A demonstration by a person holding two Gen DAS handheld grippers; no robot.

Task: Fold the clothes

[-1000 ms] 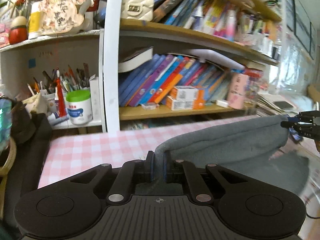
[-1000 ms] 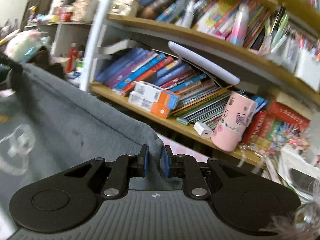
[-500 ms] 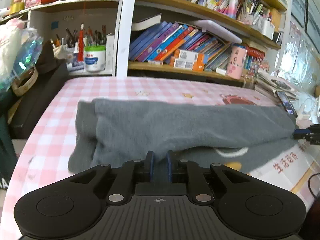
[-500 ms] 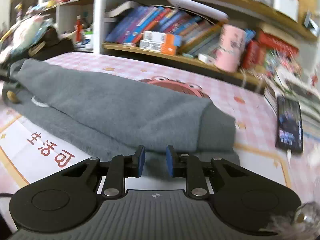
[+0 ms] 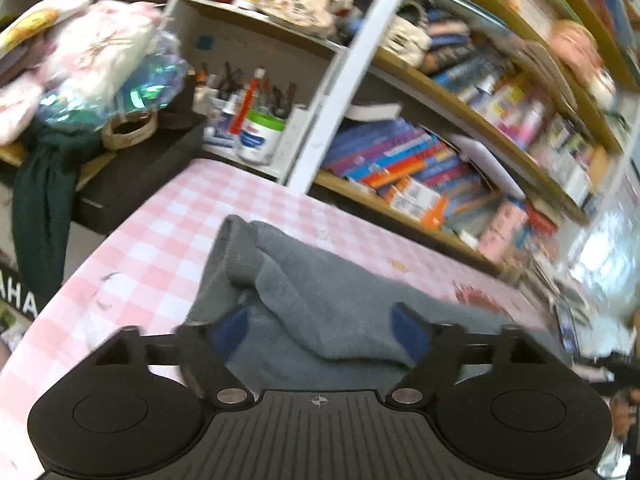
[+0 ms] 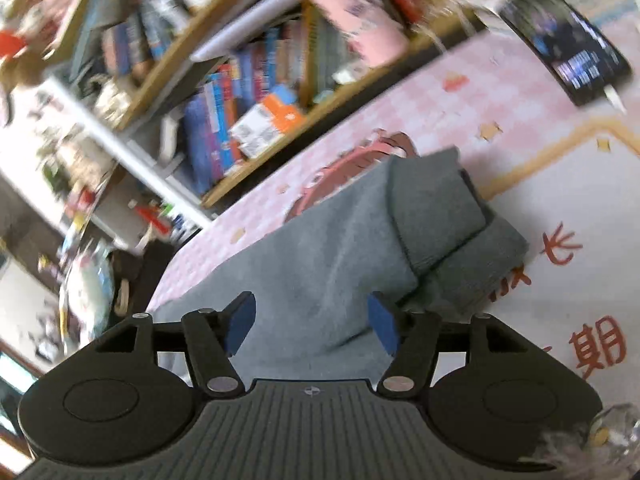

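Now one grey garment [image 5: 332, 300] lies folded along the pink checked tablecloth [image 5: 160, 248], with two claws over it, one at each end; the left claw [image 5: 320, 330] stands wide apart at 6 o'clock in its own view, blue pads [image 5: 230, 330] clear of the cloth, holding nothing; the right claw [image 6: 312, 326] is about half spread, its pads [image 6: 382, 326] likewise off the fabric, which lies loose between and below them. Both sets of jaws have just been opening; a second ago each was pinched shut on a lifted edge of the garment, half a second ago they were still closed with the fold laid down, and now the cloth is released on the table. In the right wrist view the garment's doubled end [image 6: 440, 208] points to 1 o'clock; one phone [image 6: 576, 52] lies at 2 o'clock with its screen lit, well apart from the garment. Red characters [image 6: 592, 344] are printed on the white panel of the tablecloth at 3 o'clock; one reads 期; white letters "AHA" [image 5: 18, 304] show at 9 o'clock in the left wrist view. One white jar with a green lid [image 5: 260, 136] stands near 11 o'clock on the shelves [image 5: 440, 184], beside rows of leaning books too blurred to count.
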